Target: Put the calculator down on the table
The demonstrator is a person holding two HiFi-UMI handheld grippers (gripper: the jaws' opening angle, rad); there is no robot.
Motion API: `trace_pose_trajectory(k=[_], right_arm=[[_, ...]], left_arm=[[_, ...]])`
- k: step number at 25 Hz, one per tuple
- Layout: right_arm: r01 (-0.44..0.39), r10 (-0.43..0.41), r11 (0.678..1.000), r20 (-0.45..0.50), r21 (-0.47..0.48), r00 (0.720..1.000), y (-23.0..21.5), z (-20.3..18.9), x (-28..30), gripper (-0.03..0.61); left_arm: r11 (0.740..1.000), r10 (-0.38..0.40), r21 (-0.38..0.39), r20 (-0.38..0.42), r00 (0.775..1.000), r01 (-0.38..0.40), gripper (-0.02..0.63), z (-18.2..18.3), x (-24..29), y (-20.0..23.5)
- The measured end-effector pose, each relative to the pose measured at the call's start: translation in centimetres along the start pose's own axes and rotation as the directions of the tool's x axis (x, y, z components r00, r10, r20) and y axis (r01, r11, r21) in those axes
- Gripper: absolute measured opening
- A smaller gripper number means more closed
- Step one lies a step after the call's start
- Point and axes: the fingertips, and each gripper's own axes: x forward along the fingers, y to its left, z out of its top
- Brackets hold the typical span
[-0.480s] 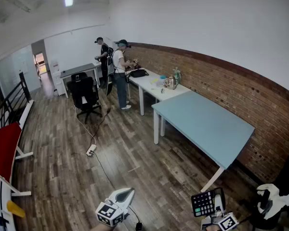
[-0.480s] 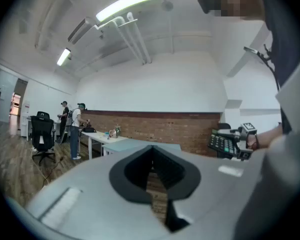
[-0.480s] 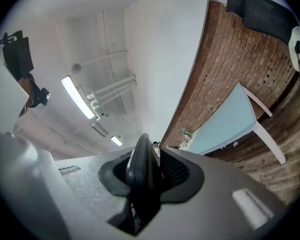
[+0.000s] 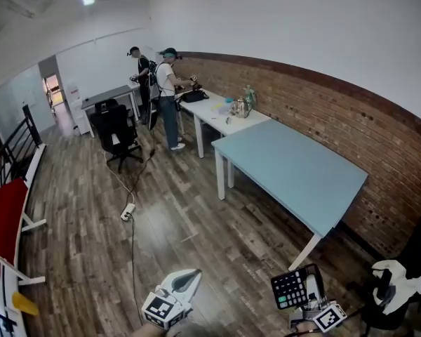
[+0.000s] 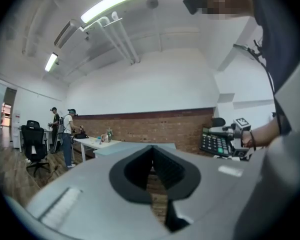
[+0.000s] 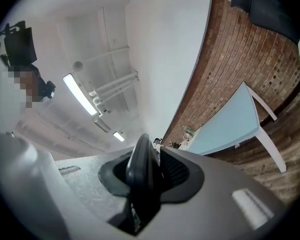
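Observation:
The calculator (image 4: 290,288) is black with pale keys and a green one. It stands upright with its keys facing me, and my right gripper (image 4: 306,303) is shut on its lower edge at the bottom right of the head view. The right gripper view shows the calculator (image 6: 140,171) edge-on, clamped between the pads. My left gripper (image 4: 184,281) hangs at the bottom centre with its jaws together and nothing in them. From the left gripper view (image 5: 151,156) the calculator (image 5: 216,142) is off to the right. The light blue table (image 4: 288,167) stands ahead, its top bare.
A white table (image 4: 221,116) with small items adjoins the blue one along the brick wall, and two people (image 4: 165,83) stand by it. A black office chair (image 4: 116,132), a floor cable with a power strip (image 4: 128,211), a red bench (image 4: 3,223) and a white chair (image 4: 396,279) surround the wooden floor.
The whole head view has shifted, and the blue table lies a little nearer and further left. The right gripper with the calculator sits slightly higher and more to the left.

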Motion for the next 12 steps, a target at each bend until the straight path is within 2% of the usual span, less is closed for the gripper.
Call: trace_pose_trajectory(k=[3,6,12], right_arm=[[-0.026,0.026,0.999,-0.011,0.024,1.0,0.2,0.0,0.7,0.1],[-0.079,0.079,0.995,-0.003,0.063,0.997,0.7,0.3,2.1,0.1],[-0.078,0.077,0.997,0.029,0.023,0.997,-0.5,1.7,6.1,0.1]], left_arm=[[1.0,-0.023,0.004,-0.01,1.0,0.023,0.003,-0.7,0.7,-0.2],[1.0,-0.013,-0.007,-0.005,1.0,0.013,0.003,0.3,1.7,1.0],[0.999,-0.053,-0.006,-0.011,0.999,0.053,0.003,-0.6,6.0,4.3]])
